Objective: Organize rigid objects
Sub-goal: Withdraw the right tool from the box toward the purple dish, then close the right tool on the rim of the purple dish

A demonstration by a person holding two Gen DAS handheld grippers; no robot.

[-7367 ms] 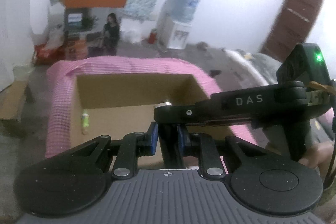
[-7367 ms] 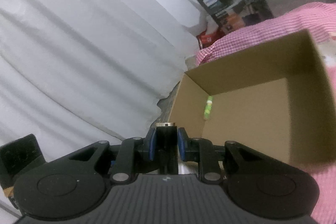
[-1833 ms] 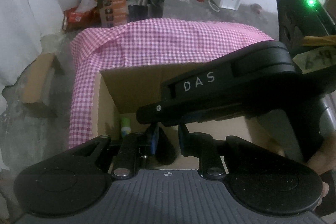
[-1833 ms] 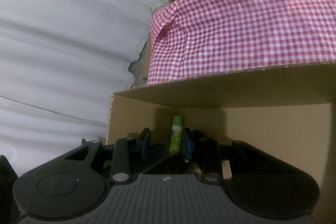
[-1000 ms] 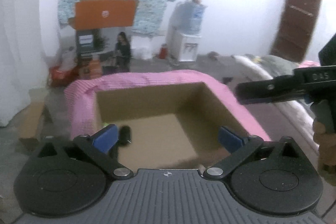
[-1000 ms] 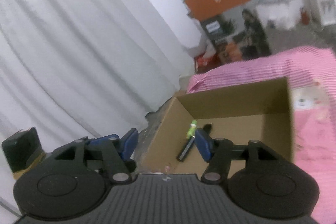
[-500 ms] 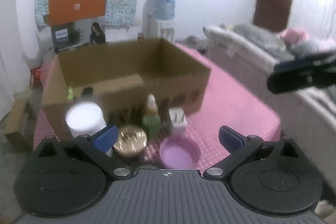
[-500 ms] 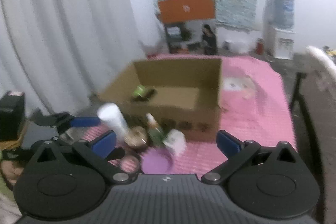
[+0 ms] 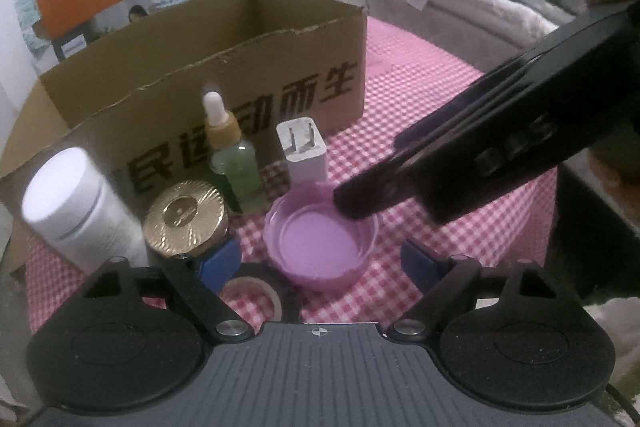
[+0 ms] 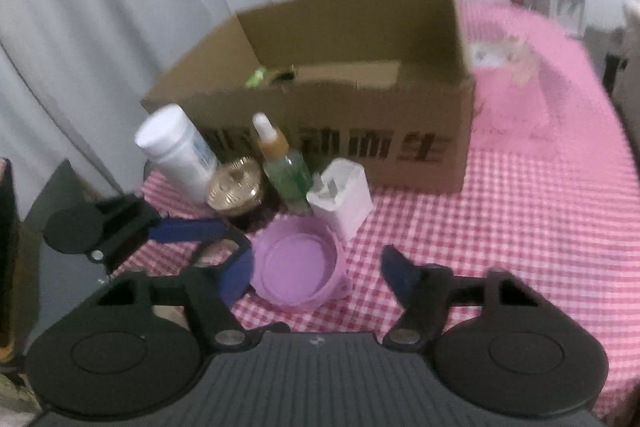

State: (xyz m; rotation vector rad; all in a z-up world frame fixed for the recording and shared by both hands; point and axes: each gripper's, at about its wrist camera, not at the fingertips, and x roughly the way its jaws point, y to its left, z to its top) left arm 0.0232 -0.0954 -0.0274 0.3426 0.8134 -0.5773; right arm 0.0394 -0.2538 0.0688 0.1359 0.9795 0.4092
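Both grippers are closing in on the purple lid (image 9: 322, 243) at lower centre of the frame; left gripper (image 9: 320, 261) and right gripper (image 10: 316, 277) are narrowing, empty, needing one to grip and lift it into the cardboard box (image 9: 224, 39).

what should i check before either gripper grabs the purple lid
1. Left gripper jaws open, nothing between the pads: ok.
2. Right gripper jaws open, closing lately, not yet on the purple lid: ok.
3. Both grippers converge on the same lid; collision risk: not ok.
4. Lid lies open side up on the checked cloth, rim reachable: ok.
5. White charger stands close behind the lid; whether they touch: cannot tell.
6. Cardboard box has free room inside: ok.
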